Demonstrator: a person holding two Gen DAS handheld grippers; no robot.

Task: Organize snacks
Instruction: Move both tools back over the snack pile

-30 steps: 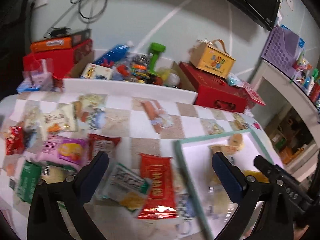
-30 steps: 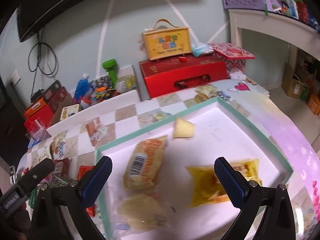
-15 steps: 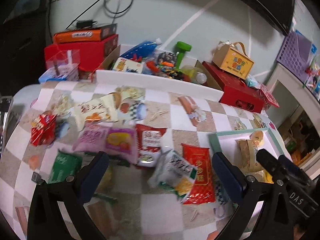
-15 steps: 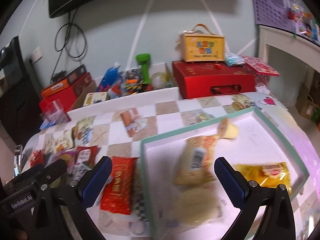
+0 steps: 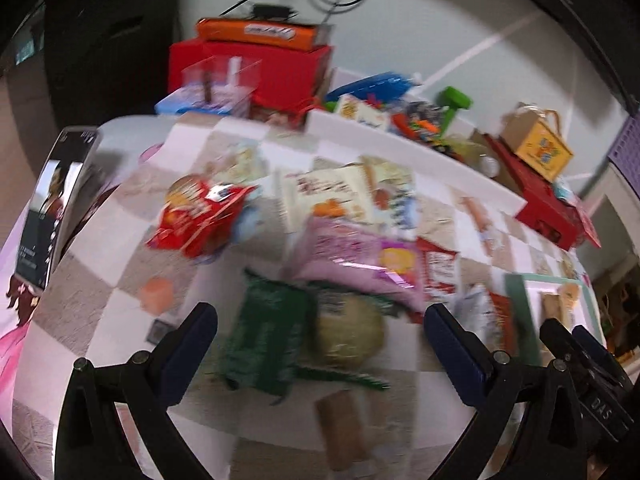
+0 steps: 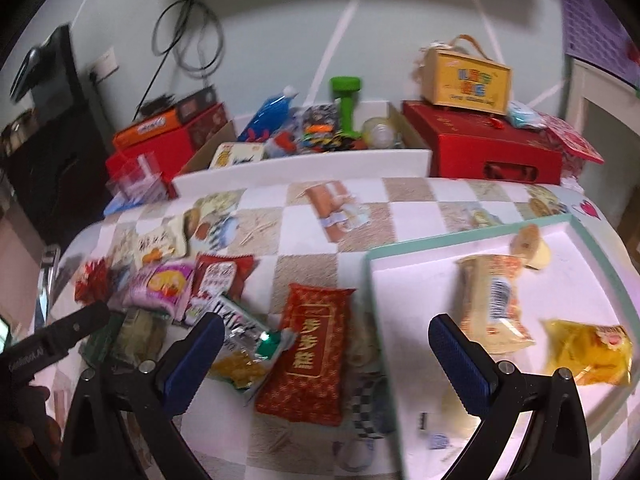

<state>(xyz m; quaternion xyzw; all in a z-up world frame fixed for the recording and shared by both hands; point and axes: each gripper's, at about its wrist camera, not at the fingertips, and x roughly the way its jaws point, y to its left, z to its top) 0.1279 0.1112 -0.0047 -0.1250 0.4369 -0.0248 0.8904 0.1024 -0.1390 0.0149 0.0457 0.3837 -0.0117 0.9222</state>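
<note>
Loose snack packets lie on a checkered tablecloth. My left gripper (image 5: 320,332) hangs open over a green packet (image 5: 268,340), with a pink packet (image 5: 352,260) and a red crinkled bag (image 5: 196,212) beyond it. My right gripper (image 6: 326,334) is open above a red packet with gold lettering (image 6: 310,344), and a silver-green packet (image 6: 244,344) lies by its left finger. A white tray with a teal rim (image 6: 368,276) on the right holds a pale yellow packet (image 6: 490,300) and a bright yellow one (image 6: 588,348). Both grippers hold nothing.
A white cardboard box (image 6: 304,162) full of toys and bottles stands along the back of the table. Red boxes (image 6: 492,152) and a yellow carry box (image 6: 466,76) sit at the back right. A phone (image 5: 52,208) lies at the left edge.
Both grippers have swung left, away from the tray and over the loose packets. The left gripper now hangs over the green packet, the right over the red gold-lettered one. Both stay open.
</note>
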